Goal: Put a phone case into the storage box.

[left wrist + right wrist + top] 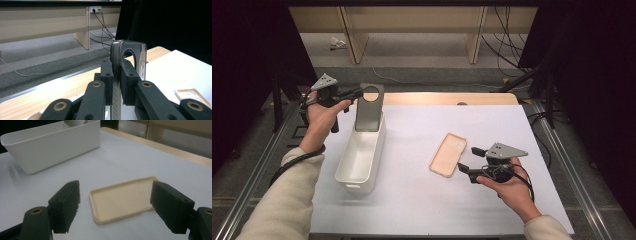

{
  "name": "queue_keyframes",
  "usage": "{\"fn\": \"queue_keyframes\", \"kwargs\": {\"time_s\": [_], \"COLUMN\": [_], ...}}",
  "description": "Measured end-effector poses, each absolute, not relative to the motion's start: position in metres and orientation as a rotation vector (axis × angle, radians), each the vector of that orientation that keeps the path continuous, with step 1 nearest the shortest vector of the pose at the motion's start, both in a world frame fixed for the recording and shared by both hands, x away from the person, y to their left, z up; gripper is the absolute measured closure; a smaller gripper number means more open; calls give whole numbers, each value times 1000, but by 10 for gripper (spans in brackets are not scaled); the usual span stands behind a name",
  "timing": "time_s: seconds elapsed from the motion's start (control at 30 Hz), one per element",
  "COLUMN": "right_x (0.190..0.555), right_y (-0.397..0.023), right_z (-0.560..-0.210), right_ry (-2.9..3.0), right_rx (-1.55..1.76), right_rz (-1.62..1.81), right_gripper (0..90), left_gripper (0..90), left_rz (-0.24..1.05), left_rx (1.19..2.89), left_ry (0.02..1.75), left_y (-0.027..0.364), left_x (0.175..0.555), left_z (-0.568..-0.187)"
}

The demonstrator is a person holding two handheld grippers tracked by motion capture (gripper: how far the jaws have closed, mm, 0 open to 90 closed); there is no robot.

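A grey phone case [369, 111] with a round camera cutout stands upright, its lower end inside the far end of a white bin [346, 172]. My left gripper [360, 93] is shut on the case's upper edge; in the left gripper view the pads of this gripper [116, 68] pinch the dark case [117, 50] edge-on. A beige phone case [448, 154] lies inside-up on the white table cover, right of the bin. Just right of it my right gripper [467, 158] hovers open, and its jaws [117, 195] stand wide on either side of the beige case [122, 200] without touching it.
The white bin [50, 142] is long and narrow and looks bare inside apart from the grey case. The white cover [422, 200] spans the table, with a wooden strip [437, 97] along the far edge. Beyond it are floor cables and desk legs.
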State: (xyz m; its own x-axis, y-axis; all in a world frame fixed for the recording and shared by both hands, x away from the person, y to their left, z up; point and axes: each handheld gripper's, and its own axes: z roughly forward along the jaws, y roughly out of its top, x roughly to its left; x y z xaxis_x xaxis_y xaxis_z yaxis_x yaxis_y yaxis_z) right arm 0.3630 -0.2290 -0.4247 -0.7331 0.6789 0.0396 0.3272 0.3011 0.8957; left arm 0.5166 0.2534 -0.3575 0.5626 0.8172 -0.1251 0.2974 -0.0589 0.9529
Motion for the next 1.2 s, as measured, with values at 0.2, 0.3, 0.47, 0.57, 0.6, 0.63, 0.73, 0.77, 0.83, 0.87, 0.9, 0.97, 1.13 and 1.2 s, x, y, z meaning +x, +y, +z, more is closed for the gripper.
{"fn": "queue_keyframes", "kwargs": {"time_s": [0.2,0.3,0.47,0.57,0.6,0.63,0.73,0.77,0.83,0.87,0.9,0.97,1.13,1.2], "right_x": [363,363,363,363,363,363,363,363,363,363,363,363,363,363], "right_y": [-229,-229,-229,-229,-229,-229,-229,-229,-229,-229,-229,-229,-229,-229], "right_z": [-425,-425,-425,-424,-424,-424,-424,-425,-424,-424,-424,-425,-424,-424], "right_ry": [2228,2228,2227,2227,2227,2227,2228,2228,2227,2227,2227,2228,2226,2227], "right_rx": [905,904,905,905,906,906,905,905,905,905,905,906,906,906], "right_rz": [1407,1408,1408,1408,1409,1410,1409,1409,1410,1410,1410,1409,1410,1410], "right_gripper": [247,247,248,248,248,248,248,249,249,249,249,249,250,250], "left_gripper": [816,816,816,816,816,816,816,816,816,816,816,815,815,815], "left_rz": [549,549,548,548,547,546,542,540,541,539,538,538,537,536], "left_rx": [1630,1632,1635,1637,1637,1639,1640,1639,1641,1642,1642,1643,1651,1650], "left_ry": [965,968,983,997,1000,1002,1010,1012,1014,1015,1014,1014,1017,1018], "left_y": [255,256,258,259,259,260,260,260,261,260,260,260,259,259], "left_x": [520,521,523,525,525,525,526,527,527,528,528,528,529,530], "left_z": [-362,-364,-368,-372,-373,-374,-377,-378,-379,-379,-379,-380,-382,-382]}}
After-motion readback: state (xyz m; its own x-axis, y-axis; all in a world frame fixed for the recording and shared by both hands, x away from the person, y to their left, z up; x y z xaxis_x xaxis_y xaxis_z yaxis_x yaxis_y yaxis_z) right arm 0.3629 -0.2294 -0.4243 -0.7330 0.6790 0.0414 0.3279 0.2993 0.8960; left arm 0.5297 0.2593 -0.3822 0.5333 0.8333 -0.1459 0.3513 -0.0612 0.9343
